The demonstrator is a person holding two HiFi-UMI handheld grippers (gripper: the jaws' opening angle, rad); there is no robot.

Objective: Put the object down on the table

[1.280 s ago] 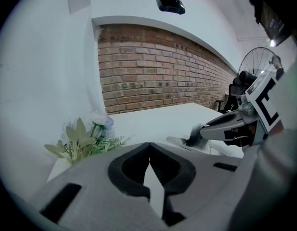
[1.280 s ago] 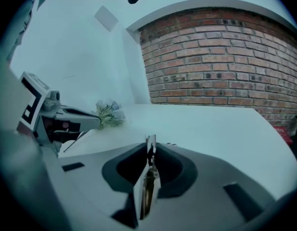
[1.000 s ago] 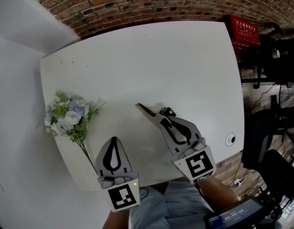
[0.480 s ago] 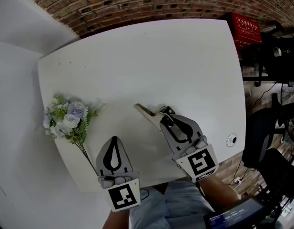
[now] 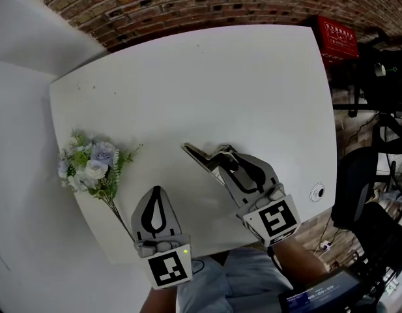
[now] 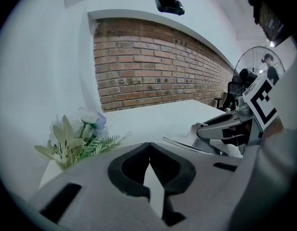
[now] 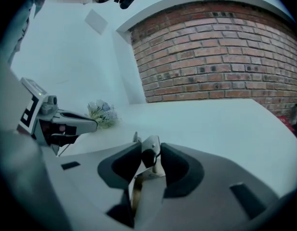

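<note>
Down in the head view, a big, smooth white tabletop [image 5: 253, 77] with round corners sits in front of a rough red brick wall [image 5: 155, 5]. A small bunch of soft flowers [image 5: 90, 168], white, pale blue and green, lies near the left edge, with its thin stem pointing toward the person. The left tool [image 5: 155, 191] is gray and shaped like a drop. It hangs low over the near edge, pointing away from the person, well apart from the flowers. The right tool [image 5: 221, 154] leans to the left over the tabletop. A thin, shiny metal thing [image 5: 199, 155] with a pointy end sticks out from its tips. It sits low at the tabletop, but I cannot tell if it touches. In the left gripper view, the left tool's two dark, bumpy tips meet, and it holds nothing. In the right gripper view, the right tool's sides are opening. The metal thing, with a black round bit on it, stands between them, and they are no longer squeezing it.
</note>
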